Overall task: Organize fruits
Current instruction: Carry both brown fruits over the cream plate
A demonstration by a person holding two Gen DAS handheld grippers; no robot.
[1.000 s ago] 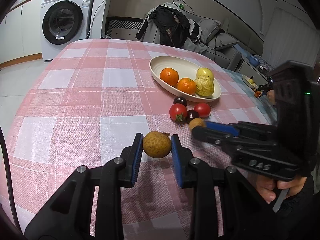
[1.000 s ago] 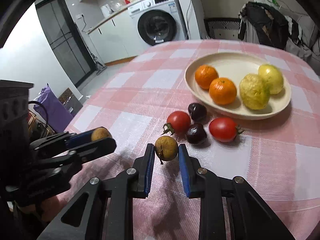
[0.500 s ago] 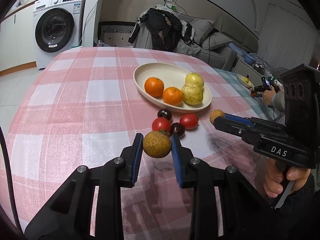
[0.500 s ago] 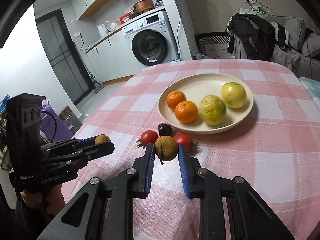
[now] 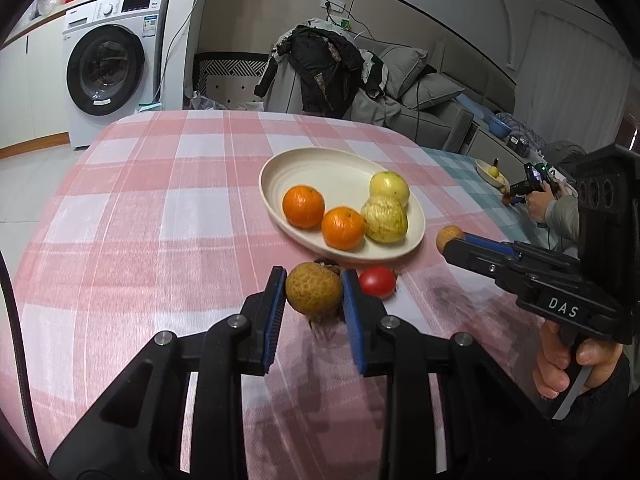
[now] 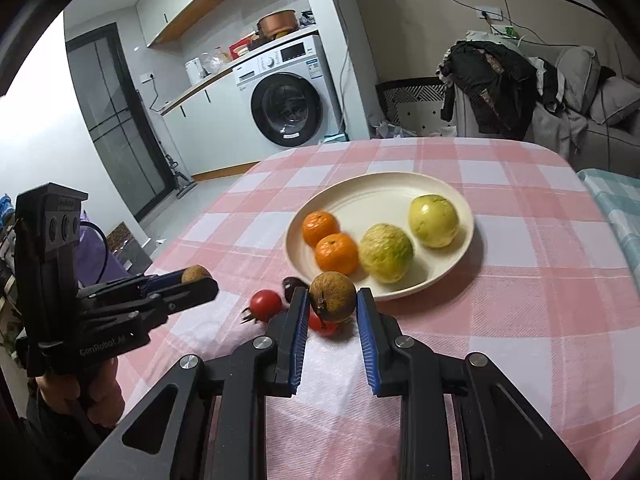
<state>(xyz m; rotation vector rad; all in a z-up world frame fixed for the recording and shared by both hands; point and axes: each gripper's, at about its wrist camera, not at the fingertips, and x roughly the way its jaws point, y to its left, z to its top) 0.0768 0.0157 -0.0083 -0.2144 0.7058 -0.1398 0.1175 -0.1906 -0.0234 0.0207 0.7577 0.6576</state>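
Observation:
My left gripper [image 5: 314,292] is shut on a brown longan [image 5: 313,293] and holds it above the table, short of the cream plate [image 5: 320,168]. My right gripper [image 6: 333,300] is shut on another brown longan [image 6: 333,297], also raised, near the plate's front rim [image 6: 400,294]. The plate holds two oranges [image 5: 303,206] [image 5: 343,227] and two yellow-green guavas [image 5: 385,218] [image 5: 389,186]. Red tomatoes [image 5: 377,282] [image 6: 265,305] and a dark fruit [image 6: 292,283] lie on the cloth in front of the plate. Each gripper shows in the other's view [image 5: 450,240] [image 6: 196,276].
The table has a pink checked cloth [image 5: 160,220]. A washing machine [image 5: 110,64] stands beyond its far left, and a chair with dark clothes [image 5: 320,68] and a sofa behind it. A second person with a small plate [image 5: 490,170] is at the far right.
Both grippers have risen and moved toward the plate, each still holding its longan. The tomatoes and dark fruits on the cloth now lie under and just ahead of the fingers.

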